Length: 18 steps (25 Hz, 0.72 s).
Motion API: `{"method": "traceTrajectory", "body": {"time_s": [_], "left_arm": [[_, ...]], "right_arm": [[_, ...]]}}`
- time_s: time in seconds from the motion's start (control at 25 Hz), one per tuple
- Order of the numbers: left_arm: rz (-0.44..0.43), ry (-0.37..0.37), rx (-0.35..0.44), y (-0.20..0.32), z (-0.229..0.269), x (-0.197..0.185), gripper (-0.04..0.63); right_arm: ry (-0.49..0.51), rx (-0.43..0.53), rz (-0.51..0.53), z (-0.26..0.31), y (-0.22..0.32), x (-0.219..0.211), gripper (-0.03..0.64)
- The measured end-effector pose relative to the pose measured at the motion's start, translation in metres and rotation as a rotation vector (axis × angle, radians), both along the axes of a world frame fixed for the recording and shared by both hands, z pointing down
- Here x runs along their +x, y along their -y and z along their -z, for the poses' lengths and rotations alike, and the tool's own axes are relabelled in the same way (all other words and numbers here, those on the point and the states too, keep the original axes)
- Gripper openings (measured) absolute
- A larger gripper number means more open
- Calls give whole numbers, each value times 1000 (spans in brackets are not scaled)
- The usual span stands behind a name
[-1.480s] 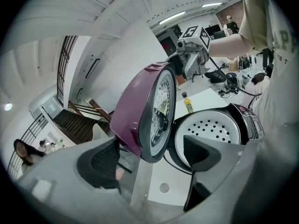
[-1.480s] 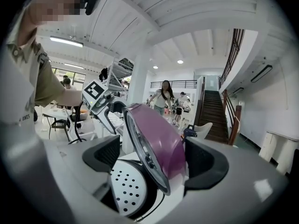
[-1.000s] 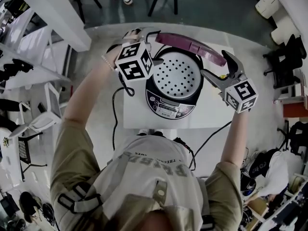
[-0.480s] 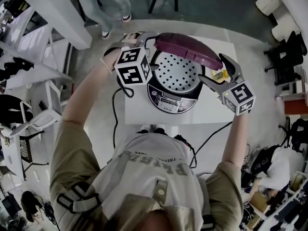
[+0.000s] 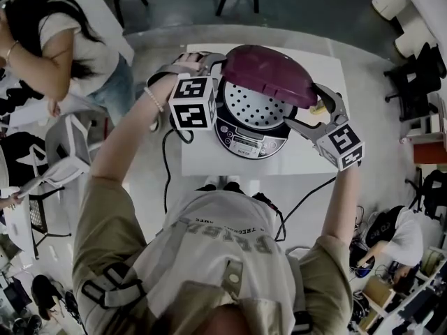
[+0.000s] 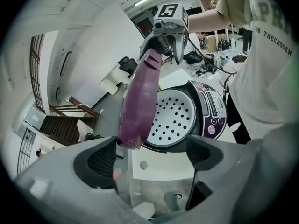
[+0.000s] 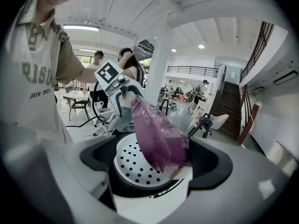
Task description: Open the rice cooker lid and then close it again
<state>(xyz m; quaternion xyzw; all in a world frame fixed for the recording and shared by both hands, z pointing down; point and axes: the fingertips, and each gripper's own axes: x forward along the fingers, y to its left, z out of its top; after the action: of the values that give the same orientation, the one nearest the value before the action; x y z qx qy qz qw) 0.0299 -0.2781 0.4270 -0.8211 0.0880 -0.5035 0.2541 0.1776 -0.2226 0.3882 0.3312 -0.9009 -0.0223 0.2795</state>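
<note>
The rice cooker (image 5: 244, 139) stands on a white table (image 5: 209, 167). Its purple lid (image 5: 269, 72) hangs half-lowered over the perforated inner plate (image 5: 250, 107). My left gripper (image 5: 211, 63) is at the cooker's back left, by the lid's hinge side, jaws spread wide. In the left gripper view the lid (image 6: 138, 101) rises edge-on just ahead of the left gripper (image 6: 152, 157), nothing pinched. My right gripper (image 5: 307, 110) is at the cooker's right, open, its upper finger against the lid's rim. In the right gripper view the lid (image 7: 159, 134) tilts ahead of the right gripper (image 7: 156, 164).
A black power cable (image 5: 166, 180) drops off the table's left edge. A person (image 5: 63, 40) stands at the upper left beside a white chair (image 5: 63, 167). A small yellow object (image 5: 319, 107) lies on the table right of the cooker.
The lid has swung down from nearly upright to half-lowered over the pot. Both grippers have sunk along with it. A person has walked into view at the upper left.
</note>
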Motion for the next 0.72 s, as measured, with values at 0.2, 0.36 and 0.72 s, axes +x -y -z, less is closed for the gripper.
{"method": "traceTrajectory", "body": {"time_s": [0.2,0.36,0.72], "left_arm": [[-9,39,-16,-11,-12,-4,482],[-16,71,-39,-22,-24,-8,488],[-36,144,-95,-44,-53,-17,489]], "right_arm": [[-14,-24,29,-12,-12,-5,459],[-26,-46,58,-22,-21,-8,460],[-73,-133,109,-52,-46,-12,460]]}}
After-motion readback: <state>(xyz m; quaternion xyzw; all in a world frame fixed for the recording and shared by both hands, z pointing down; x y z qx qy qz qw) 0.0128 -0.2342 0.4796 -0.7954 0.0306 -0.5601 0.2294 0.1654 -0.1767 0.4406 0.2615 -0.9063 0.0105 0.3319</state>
